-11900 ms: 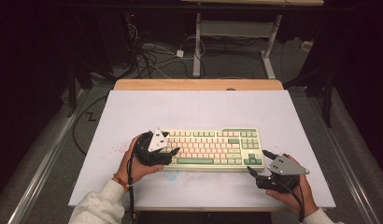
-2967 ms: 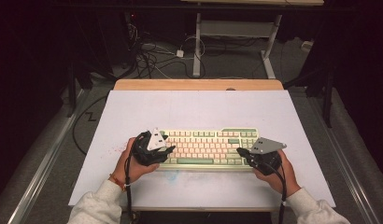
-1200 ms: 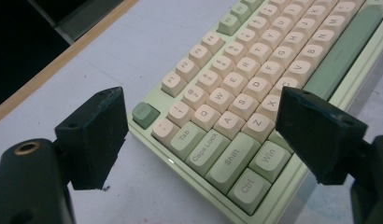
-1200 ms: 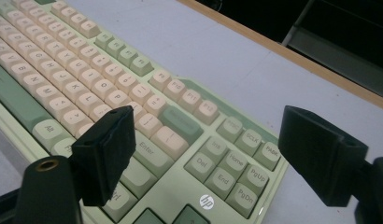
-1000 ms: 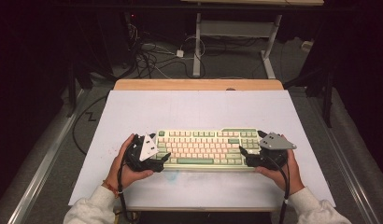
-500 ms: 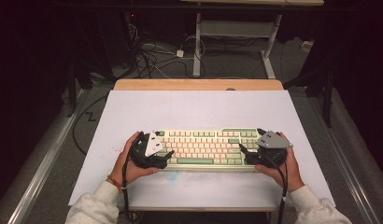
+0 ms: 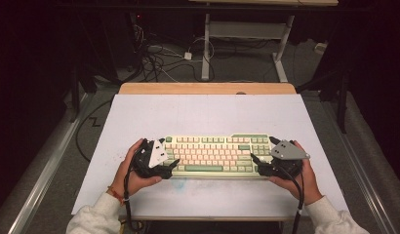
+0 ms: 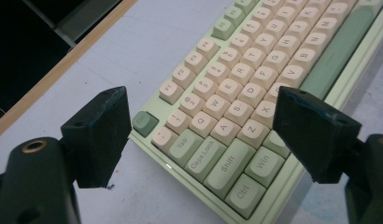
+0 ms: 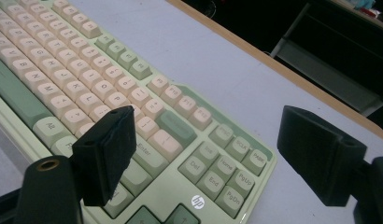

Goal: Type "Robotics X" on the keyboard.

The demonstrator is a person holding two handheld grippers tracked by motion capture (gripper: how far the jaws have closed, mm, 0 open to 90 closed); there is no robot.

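Dark floor and tangled cables lie beyond the white-topped bench (image 7: 203, 112). Near its front edge sits a green and cream keyboard (image 7: 215, 155), lying flat and square to the person. Left tongs (image 7: 170, 165) straddle the keyboard's left end, jaws spread wide; right tongs (image 7: 256, 163) straddle its right end, likewise released, gripping nothing.

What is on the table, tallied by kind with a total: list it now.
Keyboard: 1
Hand-held gripper: 2, the left hand-held gripper open and the right hand-held gripper open, one at each end of the keyboard
Total: 3
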